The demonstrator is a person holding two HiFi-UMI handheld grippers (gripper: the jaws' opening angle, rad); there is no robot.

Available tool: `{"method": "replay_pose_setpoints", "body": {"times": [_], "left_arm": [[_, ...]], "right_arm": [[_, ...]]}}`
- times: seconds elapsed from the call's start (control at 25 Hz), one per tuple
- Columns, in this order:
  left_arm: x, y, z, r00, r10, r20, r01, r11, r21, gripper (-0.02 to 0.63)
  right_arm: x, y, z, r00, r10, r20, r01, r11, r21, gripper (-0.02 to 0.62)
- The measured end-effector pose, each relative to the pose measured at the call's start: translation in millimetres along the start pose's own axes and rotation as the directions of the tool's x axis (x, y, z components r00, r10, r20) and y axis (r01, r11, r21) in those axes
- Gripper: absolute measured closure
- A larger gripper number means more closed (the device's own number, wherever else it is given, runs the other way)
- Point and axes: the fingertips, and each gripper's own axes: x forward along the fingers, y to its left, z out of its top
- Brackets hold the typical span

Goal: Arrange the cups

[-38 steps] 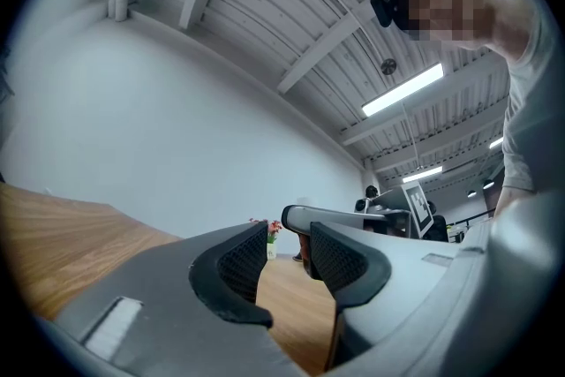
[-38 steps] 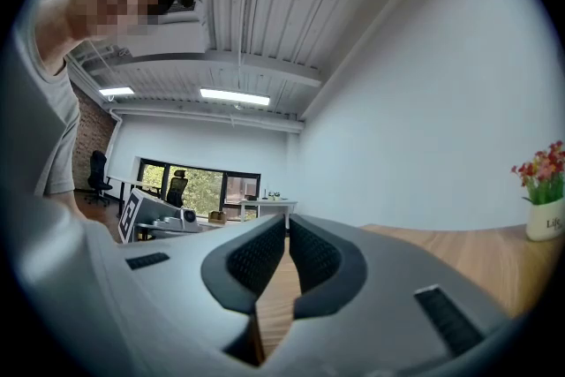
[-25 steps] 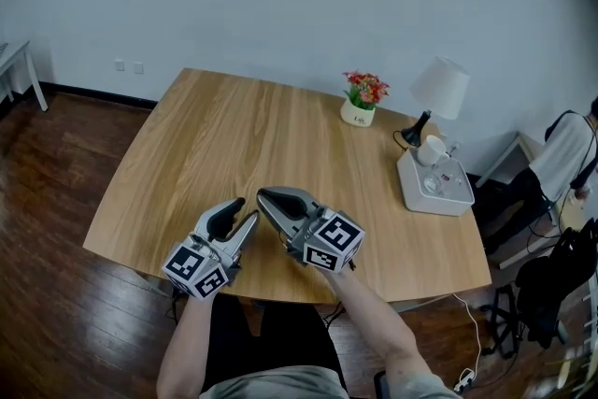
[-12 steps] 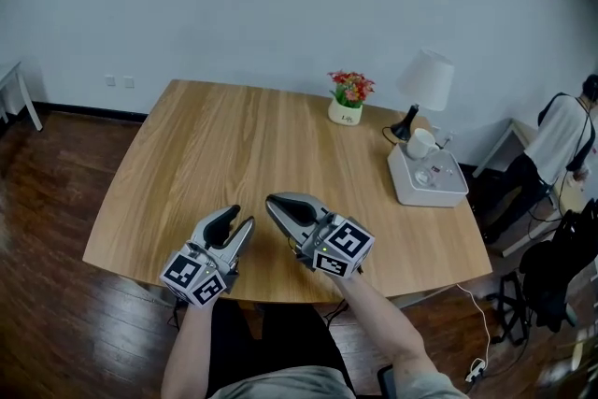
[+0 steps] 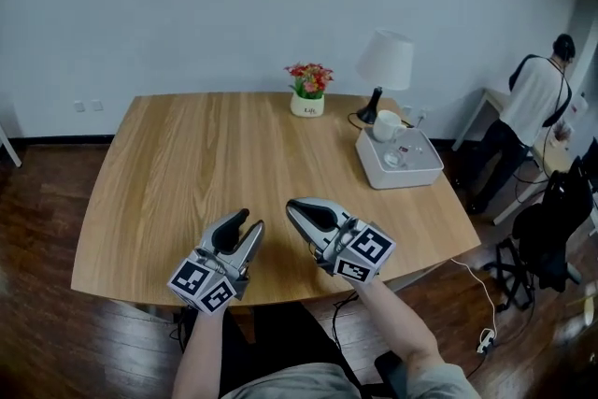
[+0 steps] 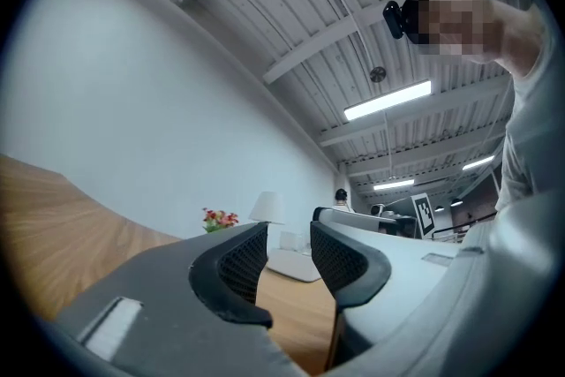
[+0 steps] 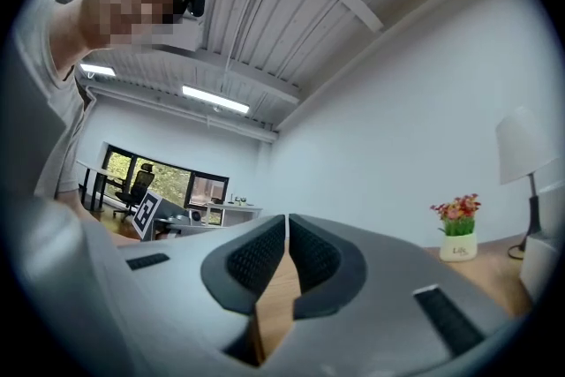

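Left gripper [image 5: 249, 220] hovers at the table's [image 5: 177, 163] 6 o'clock edge, jaws a little apart, holding nothing; right gripper [image 5: 293, 206] sits just beside it, jaws pressed together, empty; a white cup [image 5: 387, 124] stands on the tray [image 5: 422, 171] at 2 o'clock.

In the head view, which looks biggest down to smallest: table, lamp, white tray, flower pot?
1. table, biggest
2. white tray and lamp look about alike, so no ranking
3. flower pot, smallest
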Motion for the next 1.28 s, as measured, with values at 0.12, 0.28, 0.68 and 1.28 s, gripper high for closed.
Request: {"method": "replay_pose_setpoints", "body": {"times": [0.12,0.28,0.68,1.28], "left_arm": [[40.8,-34.1,-13.1,0.996,-0.089,-0.017,0.088,0.996,-0.018,0.46],[93.2,-85.8,-38.3,0.972,-0.227,-0.068,0.223,0.973,-0.056,0.46],[154.8,-165.0,-83.1,0.911,-0.384,-0.152,0.364,0.921,-0.141,0.46],[177.2,-207.4,-121.9,0.858,-0.464,-0.221,0.434,0.884,-0.171,0.46]], "right_arm": [[-33.4,-19.3,-1.1,0.998,-0.066,-0.014,0.066,0.998,-0.004,0.583],[-92.9,-50.1,4.9,0.978,-0.207,-0.01,0.208,0.978,0.004,0.583],[-200.4,-91.4,8.1,0.903,-0.43,-0.006,0.43,0.902,0.035,0.584],[-244.7,-97.7,-5.2,0.866,-0.501,-0.011,0.501,0.864,0.045,0.584]]}}
